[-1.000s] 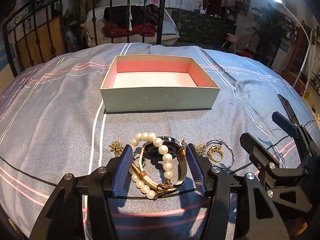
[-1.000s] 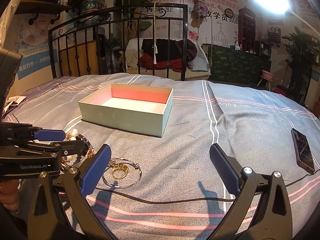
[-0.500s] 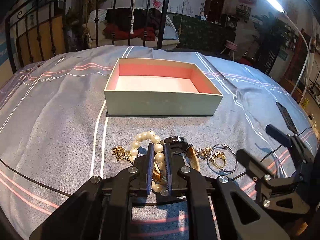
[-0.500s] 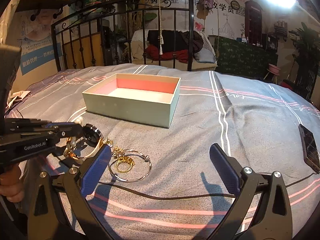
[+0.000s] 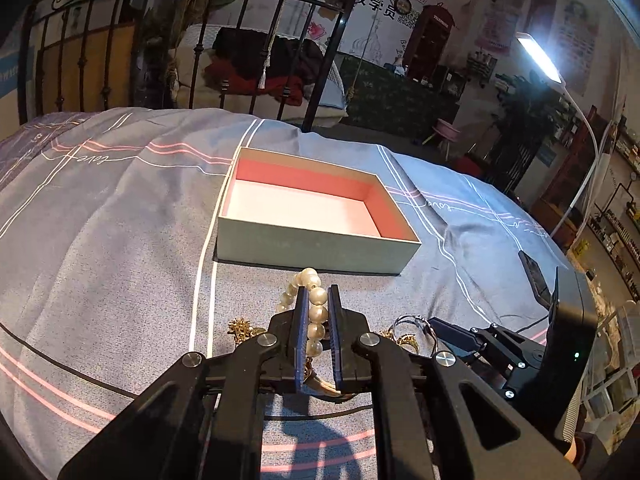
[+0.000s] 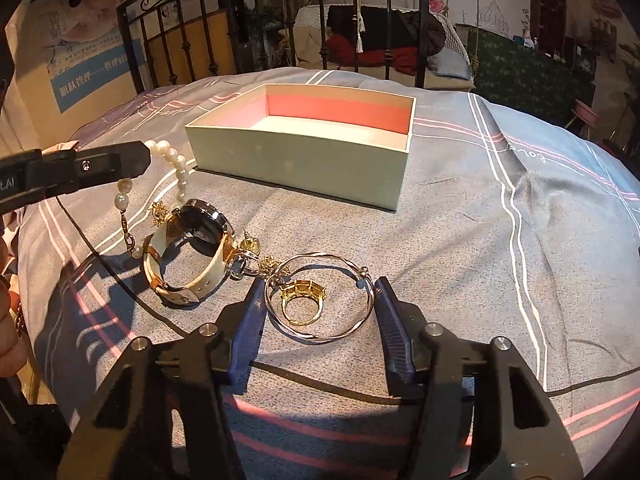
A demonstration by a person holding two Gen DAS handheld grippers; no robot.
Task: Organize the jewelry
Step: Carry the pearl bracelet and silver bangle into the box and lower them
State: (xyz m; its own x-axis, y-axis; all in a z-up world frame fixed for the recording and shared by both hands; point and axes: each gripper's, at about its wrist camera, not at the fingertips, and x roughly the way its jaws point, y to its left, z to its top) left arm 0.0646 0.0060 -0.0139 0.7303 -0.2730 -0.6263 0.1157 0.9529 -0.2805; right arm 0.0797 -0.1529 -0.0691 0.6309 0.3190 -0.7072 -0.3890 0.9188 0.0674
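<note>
two grippers are working over the striped bedspread [image 6: 460, 240] right now. left gripper [image 5: 318, 336] is clenching its blue pads on the pearl bracelet [image 5: 316, 312], and the strand is hanging from the pads, its upper part lifted off the cover in the right wrist view [image 6: 176, 164], with its lower end trailing down beside the watch [image 6: 192, 248]. right gripper [image 6: 318, 308] is sitting low over the thin silver bangle [image 6: 320, 300], its jaws having just been closing, one blue finger [image 6: 248, 320] on each side of the hoop, touching or just short of its edge, too close to call. gold ring [image 6: 302, 300] is lying inside the bangle. small gold pieces [image 6: 256, 246] are resting between watch and bangle. open box [image 6: 304, 160], pale green outside and pink inside, is standing on the cover beyond the jewelry, nothing showing in it. phone [image 5: 534, 276] is lying on the bed off to the right.
</note>
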